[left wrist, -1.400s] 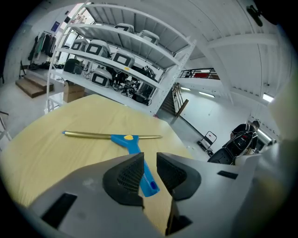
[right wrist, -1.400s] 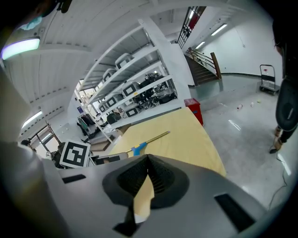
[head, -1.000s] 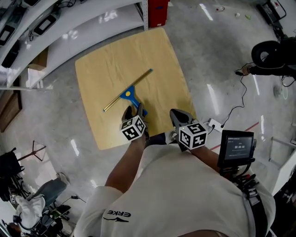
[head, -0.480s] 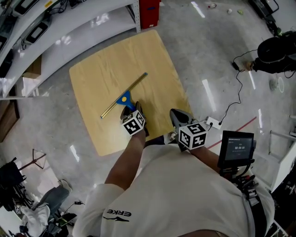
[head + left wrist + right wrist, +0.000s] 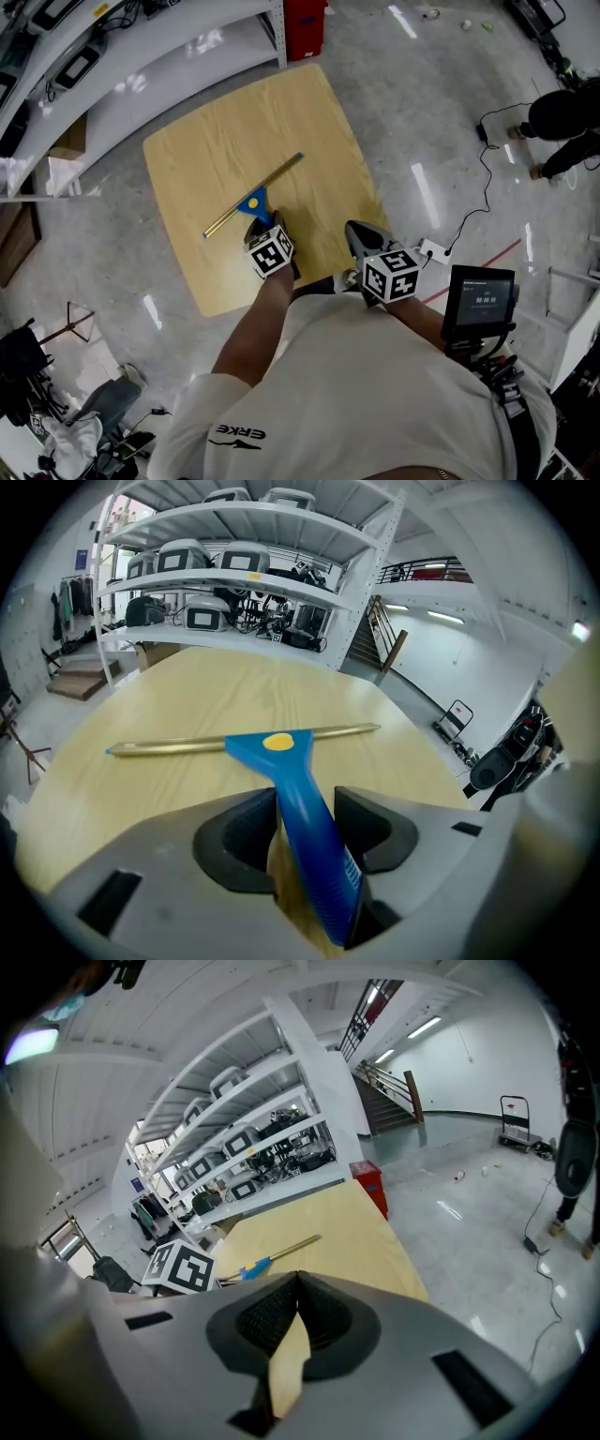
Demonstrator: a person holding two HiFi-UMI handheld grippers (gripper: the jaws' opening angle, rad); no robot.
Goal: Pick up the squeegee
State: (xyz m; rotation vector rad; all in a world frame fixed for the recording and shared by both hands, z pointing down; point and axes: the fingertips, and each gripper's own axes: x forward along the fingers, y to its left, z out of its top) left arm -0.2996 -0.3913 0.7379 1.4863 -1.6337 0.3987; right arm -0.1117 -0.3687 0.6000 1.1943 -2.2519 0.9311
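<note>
Left gripper is down on the desk at frame centre, straddling the squeegee at its blue handle — jaws closing, pads not quite clamped yet. The squeegee lies flat, slanting toward upper right. The grasp looks nearly made; the lift is what's left. Right gripper hangs idle, jaws together, empty. Shelves upper left, a cable off right — nothing blocks the way.

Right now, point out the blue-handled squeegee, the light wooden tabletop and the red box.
blue-handled squeegee (image 5: 292,782): left gripper view, handle neck.
light wooden tabletop (image 5: 230,131): head view, bare wood.
red box (image 5: 302,23): head view, its middle.
</note>
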